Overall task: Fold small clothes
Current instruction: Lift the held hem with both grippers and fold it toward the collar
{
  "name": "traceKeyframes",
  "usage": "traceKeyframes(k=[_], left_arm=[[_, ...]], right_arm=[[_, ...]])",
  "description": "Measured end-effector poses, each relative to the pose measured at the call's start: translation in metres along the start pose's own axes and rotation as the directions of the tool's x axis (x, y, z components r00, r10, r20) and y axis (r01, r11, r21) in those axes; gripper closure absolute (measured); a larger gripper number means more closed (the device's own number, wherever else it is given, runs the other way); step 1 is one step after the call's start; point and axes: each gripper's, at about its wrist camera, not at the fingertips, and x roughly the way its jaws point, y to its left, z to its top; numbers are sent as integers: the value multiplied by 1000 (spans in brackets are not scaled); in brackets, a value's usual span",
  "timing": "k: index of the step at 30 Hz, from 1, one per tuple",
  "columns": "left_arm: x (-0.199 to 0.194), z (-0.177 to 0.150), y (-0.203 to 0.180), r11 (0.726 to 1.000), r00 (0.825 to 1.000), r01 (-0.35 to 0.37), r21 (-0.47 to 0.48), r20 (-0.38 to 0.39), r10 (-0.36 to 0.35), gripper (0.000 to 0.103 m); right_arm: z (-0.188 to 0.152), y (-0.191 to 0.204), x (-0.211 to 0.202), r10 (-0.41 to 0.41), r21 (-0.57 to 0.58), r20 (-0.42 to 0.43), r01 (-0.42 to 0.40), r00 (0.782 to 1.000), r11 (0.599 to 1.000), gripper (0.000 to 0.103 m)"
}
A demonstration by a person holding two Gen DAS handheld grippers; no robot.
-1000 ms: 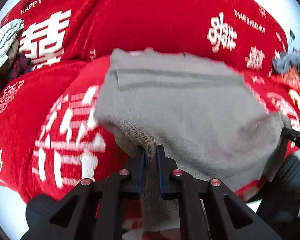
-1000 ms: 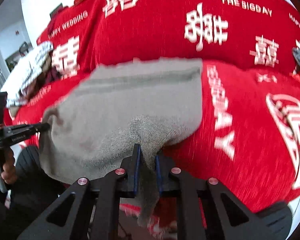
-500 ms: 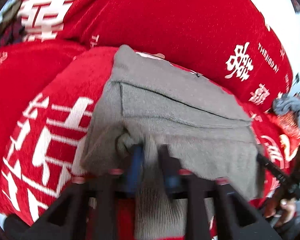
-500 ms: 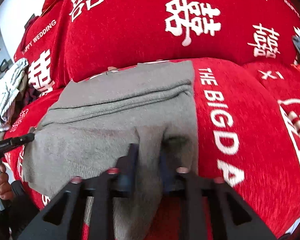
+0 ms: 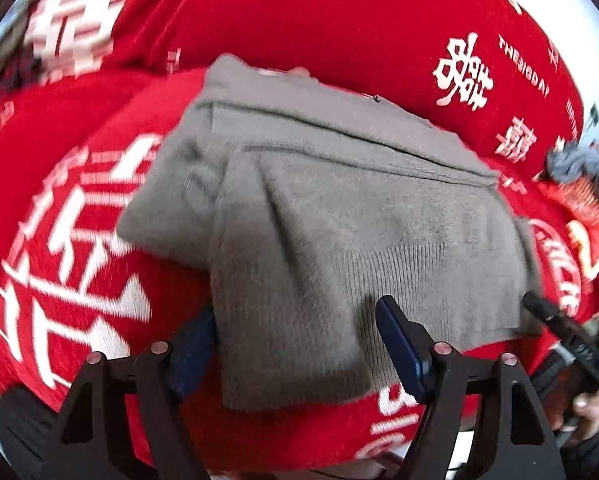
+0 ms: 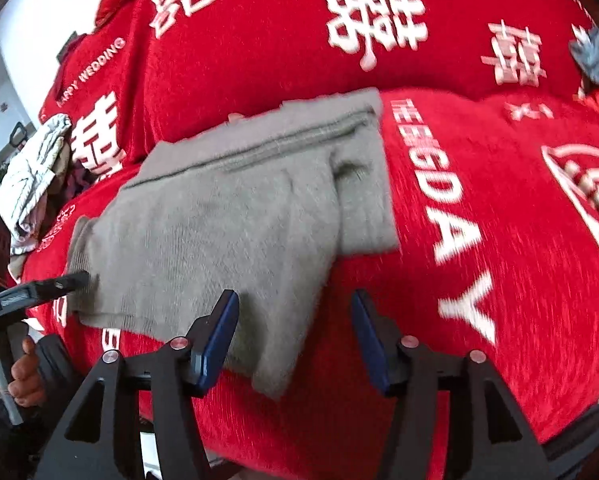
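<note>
Now left gripper [image 5: 295,340] jaws opening, right gripper [image 6: 295,332] released; folded grey garment [image 5: 339,220] lies loose on red cover [image 6: 479,220].

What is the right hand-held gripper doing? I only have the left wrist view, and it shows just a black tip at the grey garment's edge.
Observer: In the right wrist view the right hand-held gripper has open jaws. The grey sweater's near corner lies between the pads, not pinched.
Operator: Is anything else lying on the red cover that I can't make out?
Observer: Yes, a crumpled white striped cloth sits at the picture's left edge, apart from the sweater.
</note>
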Motion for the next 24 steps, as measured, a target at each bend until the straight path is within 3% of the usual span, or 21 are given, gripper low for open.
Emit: traceKeyframes(k=[1, 2, 3, 6, 11, 16, 24], left_arm=[[1, 1, -4, 1000, 1000, -10, 15, -6, 11, 68], [1, 3, -5, 1000, 1000, -13, 20, -15, 14, 83], [-1, 4, -4, 1000, 1000, 22, 5, -21, -22, 89], [-22, 6, -1, 998, 997, 56, -25, 48, -55, 90], [-62, 25, 3, 994, 974, 88, -61, 212, -73, 90], [-62, 64, -4, 995, 966, 62, -72, 255, -42, 90], [-35, 110, -8, 997, 972, 1, -81, 232, 17, 90]], right_arm=[[2, 2, 4, 21, -12, -16, -22, 1000, 1000, 69], [4, 3, 6, 36, -10, -31, -36, 999, 999, 86], [5, 4, 7, 63, -1, -43, -63, 997, 998, 94], [8, 8, -6, 109, -23, -5, -109, 994, 994, 95], [23, 4, -39, 190, 14, 115, -193, 975, 981, 96], [63, 8, -45, 159, 26, 209, -168, 965, 985, 96], [119, 7, -13, 107, 64, 220, -123, 970, 990, 96]])
